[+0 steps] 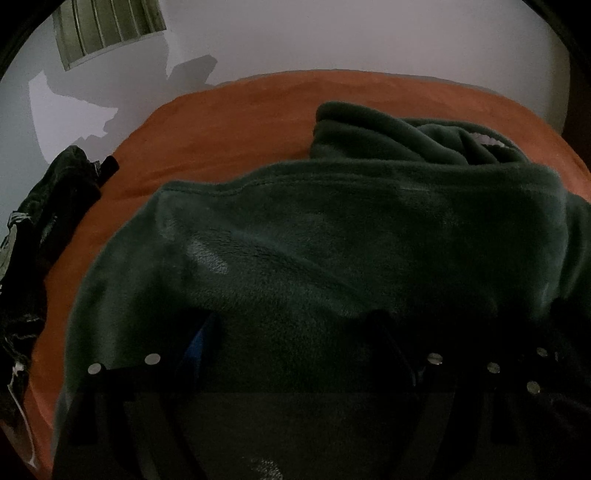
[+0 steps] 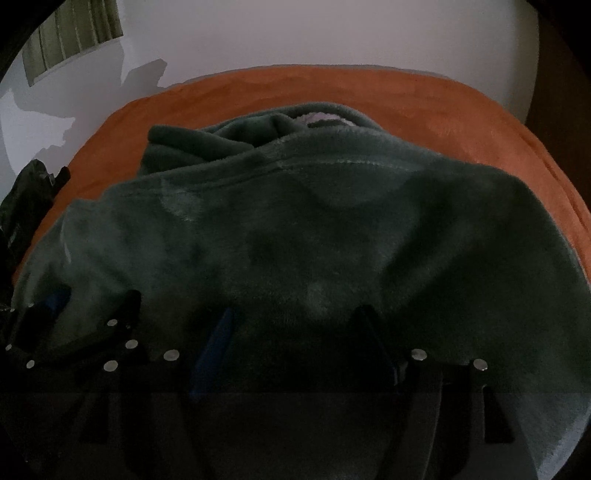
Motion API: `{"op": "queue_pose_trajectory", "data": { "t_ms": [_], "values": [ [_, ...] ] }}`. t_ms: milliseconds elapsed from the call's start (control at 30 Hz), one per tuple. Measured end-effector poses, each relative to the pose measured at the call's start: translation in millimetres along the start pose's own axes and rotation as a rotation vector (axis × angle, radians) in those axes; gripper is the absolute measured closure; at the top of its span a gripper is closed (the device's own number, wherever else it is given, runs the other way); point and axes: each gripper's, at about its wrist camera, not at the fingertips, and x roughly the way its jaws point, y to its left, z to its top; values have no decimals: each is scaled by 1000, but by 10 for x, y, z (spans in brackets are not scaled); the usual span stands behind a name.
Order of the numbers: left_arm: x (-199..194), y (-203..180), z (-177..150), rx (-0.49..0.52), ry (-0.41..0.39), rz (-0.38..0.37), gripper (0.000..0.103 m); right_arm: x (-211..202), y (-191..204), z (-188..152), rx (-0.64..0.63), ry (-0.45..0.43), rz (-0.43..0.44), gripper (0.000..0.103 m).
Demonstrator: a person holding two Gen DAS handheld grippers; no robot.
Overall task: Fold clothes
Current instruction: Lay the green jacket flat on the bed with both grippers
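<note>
A dark green fleece garment (image 1: 332, 236) lies bunched on the orange bed cover (image 1: 221, 140), its far part rumpled into folds. My left gripper (image 1: 293, 326) stands open low over the garment's near edge, and the fleece fills the gap between its fingers without being pinched. In the right wrist view the same garment (image 2: 314, 229) spreads across the cover (image 2: 480, 122). My right gripper (image 2: 293, 321) is open over the near hem, its dark fingers resting apart on the fleece. The left gripper (image 2: 88, 306) shows at the lower left of that view, close beside the right one.
A heap of dark clothes (image 1: 55, 206) sits at the left edge of the bed, also seen as dark clothes (image 2: 26, 195). A white wall (image 1: 332, 37) stands behind, with a curtained window (image 1: 107, 29) at the upper left. The light is dim.
</note>
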Motion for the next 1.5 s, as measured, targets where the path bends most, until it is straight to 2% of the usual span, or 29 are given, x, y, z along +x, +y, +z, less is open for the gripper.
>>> {"op": "queue_pose_trajectory", "data": {
  "t_ms": [167,333,633,967,1033,1167,1267,1333,1367,1433,1500],
  "values": [
    [15,-3,38,-3,-2,-3,18,13,-24,28,2,-1,8,31],
    [192,64,115,-6,1,-8,18,8,-10,1,4,-1,15,31],
    [174,34,125,-13,2,-4,18,-24,-87,-12,3,-1,27,29],
    [114,-11,95,-6,-9,9,18,-119,-58,-29,-24,-11,-19,29],
    [109,-12,90,-5,-8,10,18,-219,-74,-6,-18,-30,-44,29],
    [121,-16,96,-7,-8,10,18,-455,-124,88,4,-129,-88,28],
    [121,-15,96,-8,-8,12,18,-302,-99,148,-42,-36,-165,22],
    [118,-20,89,-8,-9,12,18,-108,-131,113,-48,55,-168,21],
    [115,-21,84,-9,-9,12,18,-44,-157,87,-39,77,-158,18],
    [110,-26,77,-10,-10,12,18,-50,-217,47,-4,41,-131,14],
    [108,-30,70,-10,-11,12,18,-44,-226,36,1,42,-124,11]
  ]
}}
